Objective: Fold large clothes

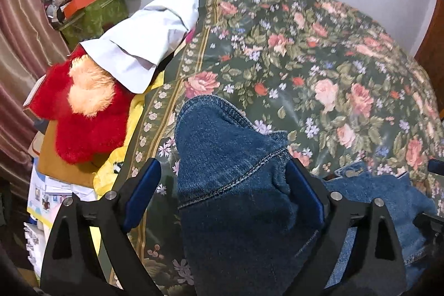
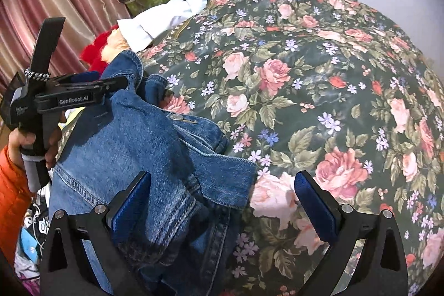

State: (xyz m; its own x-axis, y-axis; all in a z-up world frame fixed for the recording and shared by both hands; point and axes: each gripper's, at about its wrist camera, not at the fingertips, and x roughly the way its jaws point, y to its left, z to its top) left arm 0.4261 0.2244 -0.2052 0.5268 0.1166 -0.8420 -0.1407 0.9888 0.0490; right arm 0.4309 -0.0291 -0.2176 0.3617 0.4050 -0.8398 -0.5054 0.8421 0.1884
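Denim jacket (image 2: 144, 157) bunched at the floral bed's (image 2: 319, 60) near-left edge, between the spread-apart fingers of left gripper (image 1: 223, 185); right gripper (image 2: 222, 196) fingers apart, unclamped, beside it.

Your right gripper (image 2: 222, 201) stands with jaws wide apart over the near edge of the bed (image 2: 319, 52); its left pad lies against the denim jacket (image 2: 144, 151), its right pad over bare floral cover. The jacket is bunched at the bed's near left corner. Your left gripper (image 2: 111, 83) sits side-on at the jacket's upper fold, gripped by a hand (image 2: 33, 140) in an orange sleeve (image 2: 11, 190). A white garment (image 2: 166, 15) lies along the left edge.
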